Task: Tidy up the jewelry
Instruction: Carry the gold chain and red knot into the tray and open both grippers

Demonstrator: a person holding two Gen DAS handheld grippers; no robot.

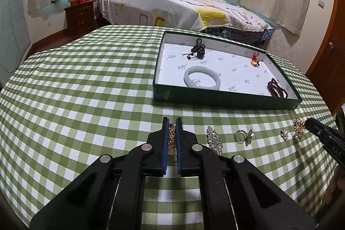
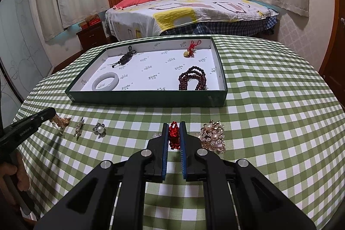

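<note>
A dark green tray (image 1: 224,101) (image 2: 148,96) with a white printed floor holds a pale jade bangle (image 1: 202,80) (image 2: 105,81), a black cord pendant (image 1: 198,49) (image 2: 125,58), a red-and-gold charm (image 1: 255,60) (image 2: 189,49) and dark red beads (image 1: 277,87) (image 2: 192,79). My left gripper (image 1: 172,122) is shut on a gold chain piece (image 1: 171,137) just above the cloth. My right gripper (image 2: 174,125) is shut on a red bead piece (image 2: 173,136). On the cloth lie a rhinestone clip (image 1: 214,139) (image 2: 79,129), a pearl ring (image 1: 244,136) (image 2: 99,129) and a gold pearl brooch (image 2: 212,138).
The table wears a green-and-white checked cloth (image 1: 86,89) (image 2: 269,100). A small pearl earring (image 1: 284,134) and a gold brooch (image 1: 298,127) lie at the right by the other gripper's tip. A bed (image 1: 172,5) and a nightstand (image 1: 79,16) stand behind the table.
</note>
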